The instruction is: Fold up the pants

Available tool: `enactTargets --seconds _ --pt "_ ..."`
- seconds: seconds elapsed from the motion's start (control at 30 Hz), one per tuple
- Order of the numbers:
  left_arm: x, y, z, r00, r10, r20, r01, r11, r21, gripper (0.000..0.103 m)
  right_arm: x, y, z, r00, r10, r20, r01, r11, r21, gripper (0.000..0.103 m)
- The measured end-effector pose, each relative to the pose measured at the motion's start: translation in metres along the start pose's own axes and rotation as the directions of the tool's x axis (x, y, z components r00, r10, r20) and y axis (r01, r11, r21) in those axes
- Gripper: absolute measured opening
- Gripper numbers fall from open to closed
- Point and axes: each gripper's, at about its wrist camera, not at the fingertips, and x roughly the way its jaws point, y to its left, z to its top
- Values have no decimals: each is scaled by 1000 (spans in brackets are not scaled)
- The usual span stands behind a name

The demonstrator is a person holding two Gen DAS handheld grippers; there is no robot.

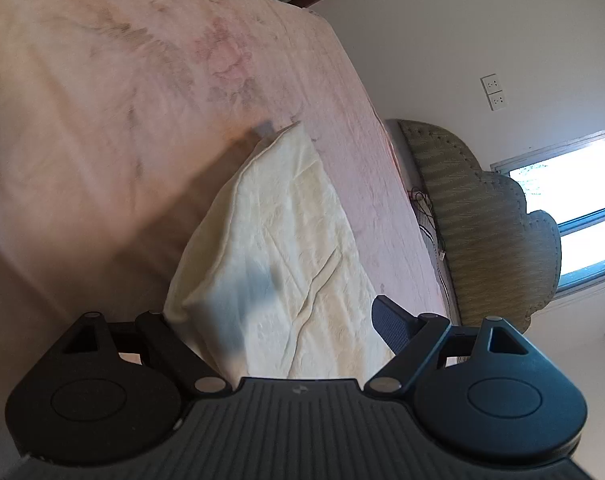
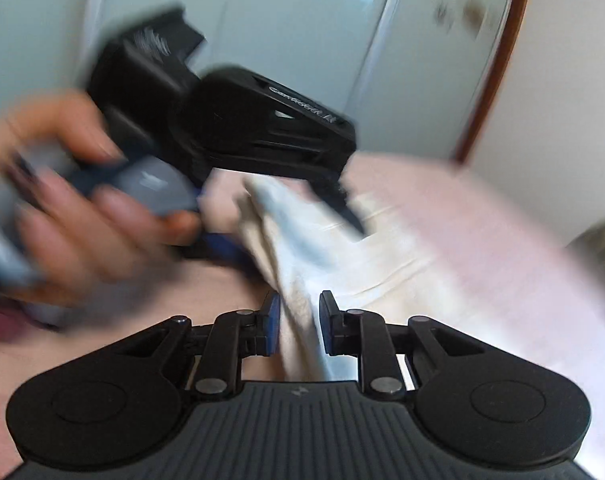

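The cream pants [image 1: 278, 248] lie on the pink bedspread [image 1: 102, 120], one edge lifted. In the left wrist view my left gripper [image 1: 278, 320] has its fingers spread wide on either side of the cloth; its right pad [image 1: 390, 324] shows and its left pad is hidden behind the fabric. In the right wrist view my right gripper [image 2: 299, 320] is shut on a raised fold of the pants [image 2: 302, 280]. The left gripper [image 2: 302, 216] and the hand holding it appear there too, blurred, just beyond the fold.
A padded green headboard [image 1: 482, 216] stands at the bed's right side under a window [image 1: 574, 208]. Wall sockets [image 1: 493, 92] are on the white wall. White wardrobe doors [image 2: 282, 20] stand behind the bed.
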Motion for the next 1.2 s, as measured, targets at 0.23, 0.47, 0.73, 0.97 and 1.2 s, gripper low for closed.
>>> enactTargets --seconds 0.23,0.47,0.73,0.97,1.2 --pt "16 -10 8 996 89 17 -90 993 76 61 29 -54 2 982 -137 -128 157 975 155 30" --pt "3 -35 -10 971 216 100 -234 946 223 14 34 -65 -7 988 -102 -116 124 972 201 35" --pt "-34 -132 -74 967 139 215 -233 828 510 13 8 -74 13 996 -92 0 91 983 158 49" --pt "-32 -198 -139 977 69 202 -188 727 660 15 -68 -82 -2 986 -90 141 77 993 93 50" --pt "5 -250 -204 994 14 112 -94 649 755 21 -134 -117 -41 969 -150 197 113 975 189 52"
